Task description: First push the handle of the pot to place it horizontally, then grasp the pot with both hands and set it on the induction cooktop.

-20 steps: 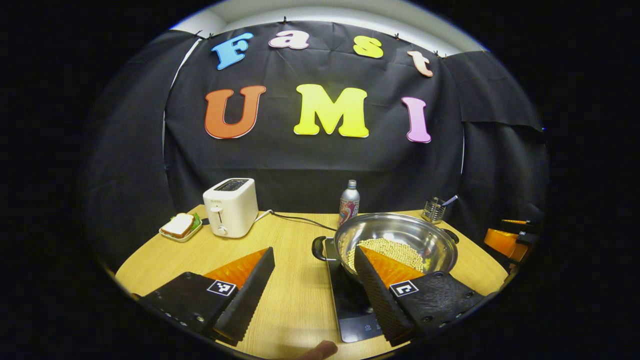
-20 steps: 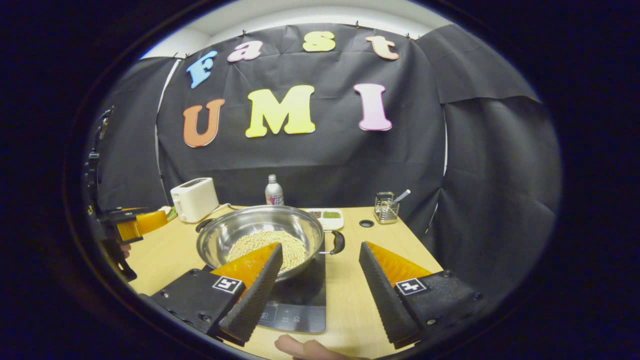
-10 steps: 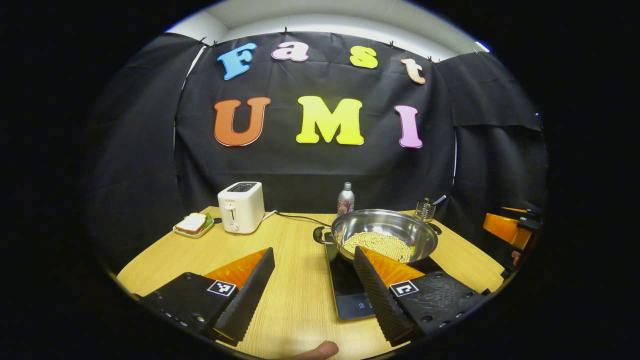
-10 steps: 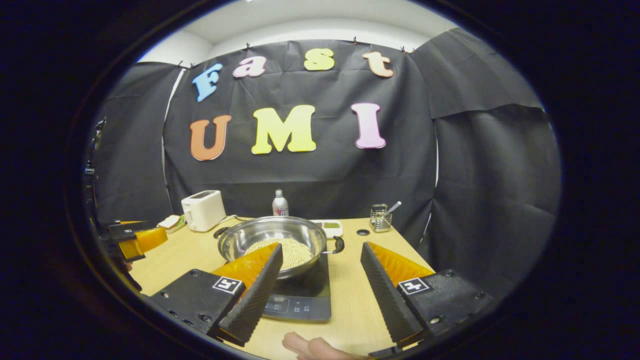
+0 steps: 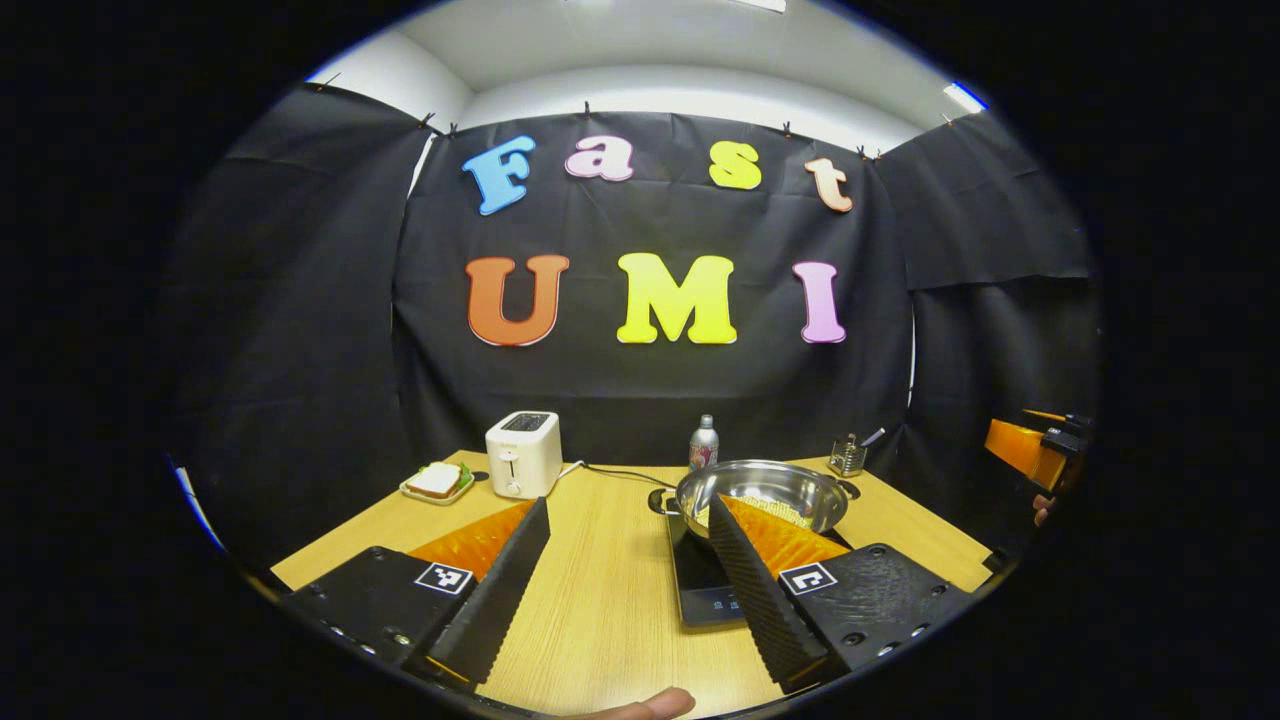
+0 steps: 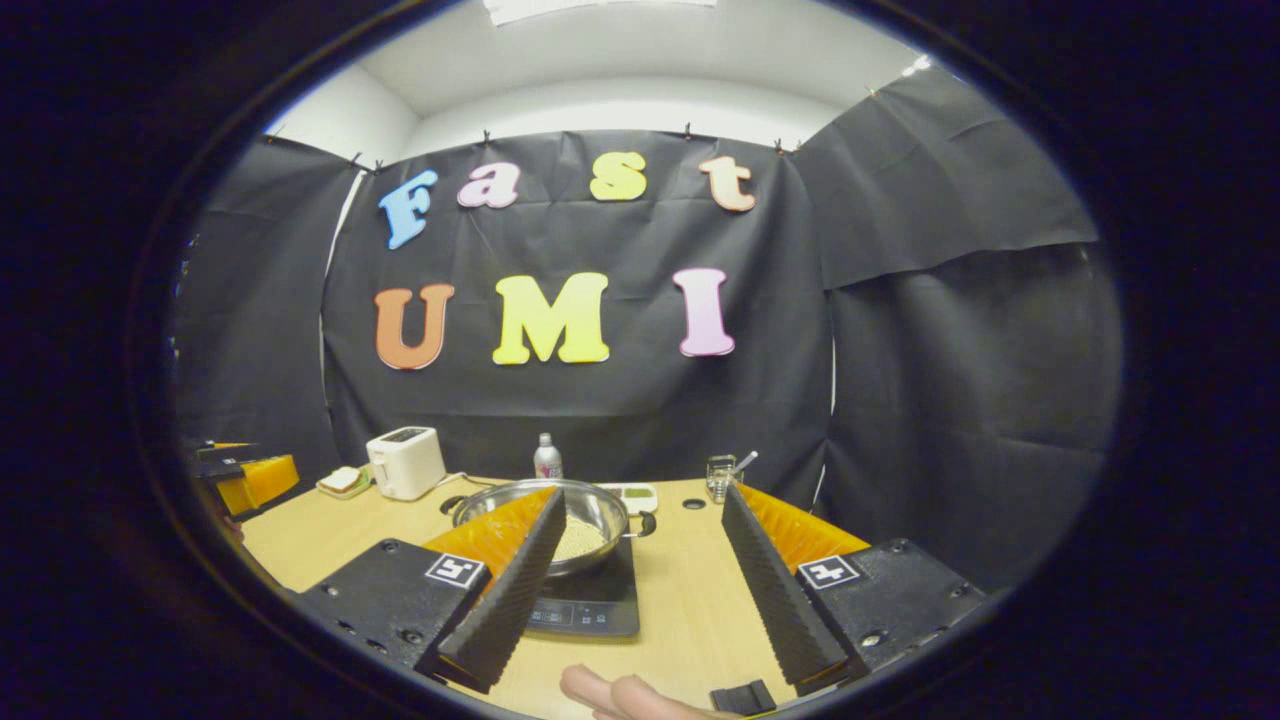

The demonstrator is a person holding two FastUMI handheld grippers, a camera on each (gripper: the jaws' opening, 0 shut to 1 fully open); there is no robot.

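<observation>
The tabletop (image 5: 600, 600) carried everything, a pale wooden surface set against the dark cloth wall. Near its middle lay the induction cooktop (image 6: 590, 605), flat and dark, its control strip facing the person so the buttons could be reached. The pot (image 5: 765, 490) sat on top of it, a shiny steel bowl with a heap of pale beans inside; its two small side handles pointed out to left and right, which suited a two-handed hold. Judged from this, the placing looked complete, and nothing remained to carry.

The left claw (image 5: 628, 560) hung above the near edge of the tabletop, its fingers spread wide with nothing between them. The right claw (image 6: 645, 560) was likewise wide apart and empty, held short of the pot. Neither touched the pot or cooktop, which fitted hands with the load let go.

Farther back stood the toaster (image 5: 523, 467), its cord trailing behind toward the pot, kept well apart from the cooktop. A bottle (image 5: 704, 443) stood upright just behind the pot. To the far left a sandwich plate (image 5: 436, 483) rested beside the toaster, and a small wire holder (image 5: 848, 456) sat near the right rear corner.
</observation>
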